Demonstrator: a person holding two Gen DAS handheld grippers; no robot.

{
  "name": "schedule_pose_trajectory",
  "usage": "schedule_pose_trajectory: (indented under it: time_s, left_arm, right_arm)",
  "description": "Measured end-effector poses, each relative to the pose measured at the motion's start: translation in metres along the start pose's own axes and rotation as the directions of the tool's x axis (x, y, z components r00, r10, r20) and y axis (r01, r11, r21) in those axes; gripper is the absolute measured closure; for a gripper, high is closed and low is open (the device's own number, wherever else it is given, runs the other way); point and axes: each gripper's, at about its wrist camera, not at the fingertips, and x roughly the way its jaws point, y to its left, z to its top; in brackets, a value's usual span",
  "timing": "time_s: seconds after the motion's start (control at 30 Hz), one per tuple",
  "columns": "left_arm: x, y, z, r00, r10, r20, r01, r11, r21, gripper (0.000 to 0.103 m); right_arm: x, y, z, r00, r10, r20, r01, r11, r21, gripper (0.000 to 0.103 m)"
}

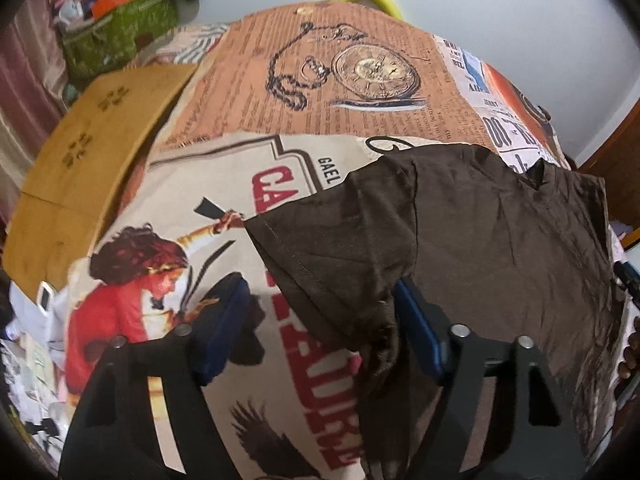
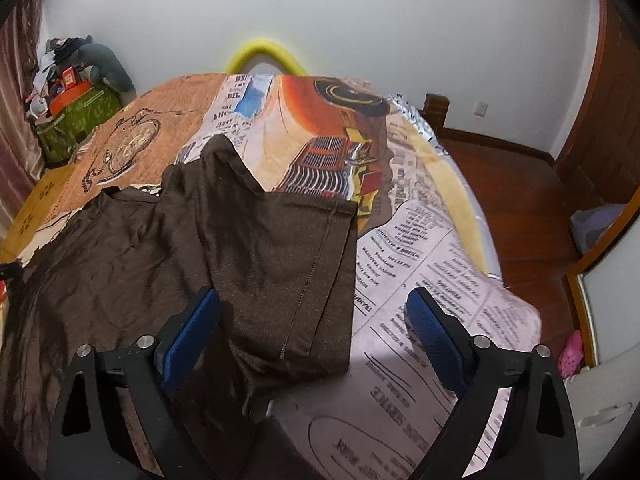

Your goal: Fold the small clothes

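- A bedspread (image 2: 424,240) printed with newspaper text, a pocket watch and an orange car covers the bed; everything below is placed against it.
- A dark brown T-shirt (image 2: 132,256) lies spread on the bedspread's near half, wrinkled, its neckline toward the pocket-watch print.
- One short sleeve (image 2: 288,264) reaches out over the newspaper print, flat, with a stitched hem running along its end.
- The opposite sleeve (image 1: 332,256) sits over the red lettering of the bedspread, its hem stitching visible, its lower tip bunched into a crumpled fold.
- The left gripper (image 1: 320,300) is over that bunched sleeve, jaws spread, cloth between the blue pads; whether a pad touches it I cannot tell.
- The right gripper (image 2: 312,312) is spread wide astride the flat sleeve's end, one pad over the brown cloth, the other over bare newspaper print.
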Motion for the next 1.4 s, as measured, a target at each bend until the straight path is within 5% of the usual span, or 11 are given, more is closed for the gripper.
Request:
schedule_pose_trajectory:
  time_s: [0.27, 0.47, 0.63, 0.8, 1.03, 1.23, 1.27, 1.33, 1.4]
  left_arm:
    - [0.019, 0.009, 0.011, 0.996, -0.079, -0.042, 0.076, 0.995, -0.071, 0.044]
    - [0.038, 0.022, 0.014, 0.987, -0.125, -0.099, 0.109, 0.982, -0.154, 0.059]
    - [0.036, 0.035, 0.018, 0.985, -0.125, -0.116, 0.1, 0.974, -0.202, 0.079]
    - [0.024, 0.05, 0.021, 0.986, -0.127, -0.111, 0.1, 0.97, -0.222, 0.074]
    - [0.036, 0.052, 0.021, 0.977, -0.169, -0.132, 0.128, 0.953, -0.274, 0.053]
    - [0.05, 0.037, 0.027, 0.977, -0.162, -0.14, 0.124, 0.96, -0.25, 0.052]
    - [0.05, 0.034, 0.028, 0.979, -0.153, -0.137, 0.117, 0.965, -0.236, 0.055]
    - [0.052, 0.029, 0.029, 0.982, -0.121, -0.143, 0.091, 0.975, -0.203, 0.084]
    - [0.051, 0.026, 0.029, 0.985, -0.099, -0.139, 0.073, 0.981, -0.182, 0.092]
  right_arm:
    - [0.014, -0.003, 0.007, 0.999, 0.03, -0.026, -0.029, 0.999, 0.033, 0.039]
    - [0.019, 0.003, 0.011, 0.999, 0.038, -0.029, -0.038, 0.999, 0.001, 0.046]
    - [0.021, 0.008, 0.013, 0.999, 0.034, -0.023, -0.035, 0.999, -0.028, 0.07]
    - [0.021, 0.005, 0.014, 0.998, 0.056, -0.032, -0.056, 0.998, -0.013, 0.089]
    - [0.017, -0.001, 0.011, 0.997, 0.074, -0.03, -0.074, 0.997, 0.012, 0.094]
    - [0.007, -0.008, 0.012, 0.998, 0.064, -0.004, -0.064, 0.998, 0.011, 0.095]
    - [0.005, -0.009, 0.013, 0.998, 0.06, 0.001, -0.06, 0.998, 0.013, 0.095]
    - [0.001, -0.013, 0.015, 0.999, 0.052, 0.016, -0.052, 0.998, 0.017, 0.095]
    - [-0.003, -0.017, 0.018, 0.998, 0.046, 0.03, -0.047, 0.999, 0.021, 0.095]
